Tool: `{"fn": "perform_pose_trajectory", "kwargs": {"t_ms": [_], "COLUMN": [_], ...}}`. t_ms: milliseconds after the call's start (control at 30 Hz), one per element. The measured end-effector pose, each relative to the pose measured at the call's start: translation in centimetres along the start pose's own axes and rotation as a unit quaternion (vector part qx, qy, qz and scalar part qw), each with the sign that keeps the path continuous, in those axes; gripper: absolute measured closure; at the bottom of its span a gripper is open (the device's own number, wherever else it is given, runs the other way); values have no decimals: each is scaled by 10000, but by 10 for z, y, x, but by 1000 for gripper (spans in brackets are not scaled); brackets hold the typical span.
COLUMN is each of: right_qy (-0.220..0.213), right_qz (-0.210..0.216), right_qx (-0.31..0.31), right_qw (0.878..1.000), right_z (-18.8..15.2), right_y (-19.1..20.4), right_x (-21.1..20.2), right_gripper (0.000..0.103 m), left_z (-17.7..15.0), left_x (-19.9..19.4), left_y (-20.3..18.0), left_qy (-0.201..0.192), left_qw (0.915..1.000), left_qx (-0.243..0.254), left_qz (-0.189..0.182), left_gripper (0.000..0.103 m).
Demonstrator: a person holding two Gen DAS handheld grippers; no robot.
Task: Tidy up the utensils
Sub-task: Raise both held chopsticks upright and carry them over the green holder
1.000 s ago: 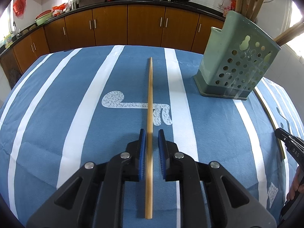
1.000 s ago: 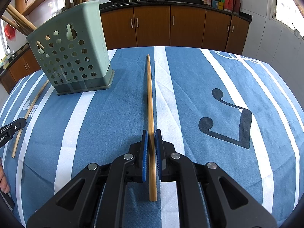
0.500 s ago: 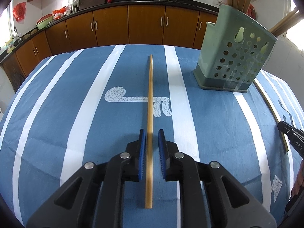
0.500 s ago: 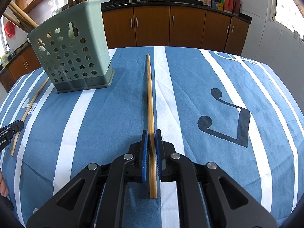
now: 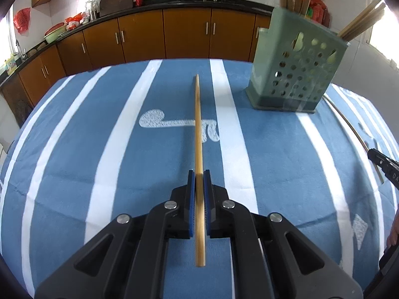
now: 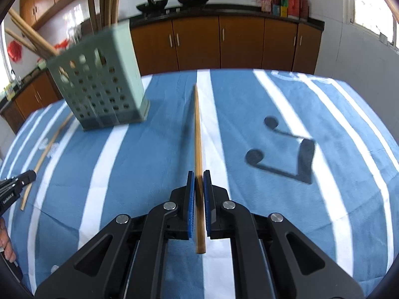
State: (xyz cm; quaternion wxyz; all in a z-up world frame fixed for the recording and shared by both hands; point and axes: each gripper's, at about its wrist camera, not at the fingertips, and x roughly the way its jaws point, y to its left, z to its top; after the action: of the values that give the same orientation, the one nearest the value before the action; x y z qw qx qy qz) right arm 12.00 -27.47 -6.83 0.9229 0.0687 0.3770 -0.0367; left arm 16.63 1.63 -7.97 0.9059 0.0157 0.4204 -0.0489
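**Both claws now clamped on a chopstick each**

The left gripper (image 5: pixel 198 174) pinches a bamboo chopstick (image 5: pixel 198 129) between its blue pads, the stick running straight ahead over the blue striped tablecloth (image 5: pixel 99 129), to the left of the green utensil holder (image 5: pixel 296 67); a second ago the pads stood apart on either side of this stick, and they have just been closing onto it; the holder now sits larger and nearer in this view than before.

The right gripper (image 6: pixel 198 174) is pressed tight on a second chopstick (image 6: pixel 197 129), which lies to the right of the utensil holder (image 6: pixel 99 84); this grip looks as it did earlier, while the holder has come closer and the view is blurred.

More sticks stand inside the holder, leaning out of its top; the holder stands upright on the cloth; wooden cabinets (image 5: pixel 184 35) line the wall behind the holder.
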Motion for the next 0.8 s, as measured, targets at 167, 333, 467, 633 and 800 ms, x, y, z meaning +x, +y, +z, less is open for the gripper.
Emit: {"fn": "perform_pose_trajectory", "kwargs": {"t_ms": [167, 333, 467, 633, 800], "right_qy": [-502, -1030, -1333, -1515, -1701], "right_qz": [42, 109, 161, 196, 279], "right_qx": [183, 347, 414, 414, 347], "right_qw": [9986, 9940, 9901, 9874, 9844], "right_z": [15, 33, 42, 50, 60], "right_y": [-9, -14, -17, -17, -14], "right_x": [-31, -58, -73, -84, -98], "right_gripper": [95, 96, 96, 96, 96], "left_z": [12, 30, 44, 53, 60], "left_x": [-31, -64, -87, -103, -114], "left_y": [5, 12, 16, 17, 18], "left_qy": [-396, -889, -1262, -1505, -1619], "left_qw": [9990, 9951, 9899, 9858, 9836], "left_qx": [-136, -310, -469, -541, -489], "left_qz": [-159, -315, -443, -506, -633], "left_gripper": [95, 95, 95, 95, 96]}}
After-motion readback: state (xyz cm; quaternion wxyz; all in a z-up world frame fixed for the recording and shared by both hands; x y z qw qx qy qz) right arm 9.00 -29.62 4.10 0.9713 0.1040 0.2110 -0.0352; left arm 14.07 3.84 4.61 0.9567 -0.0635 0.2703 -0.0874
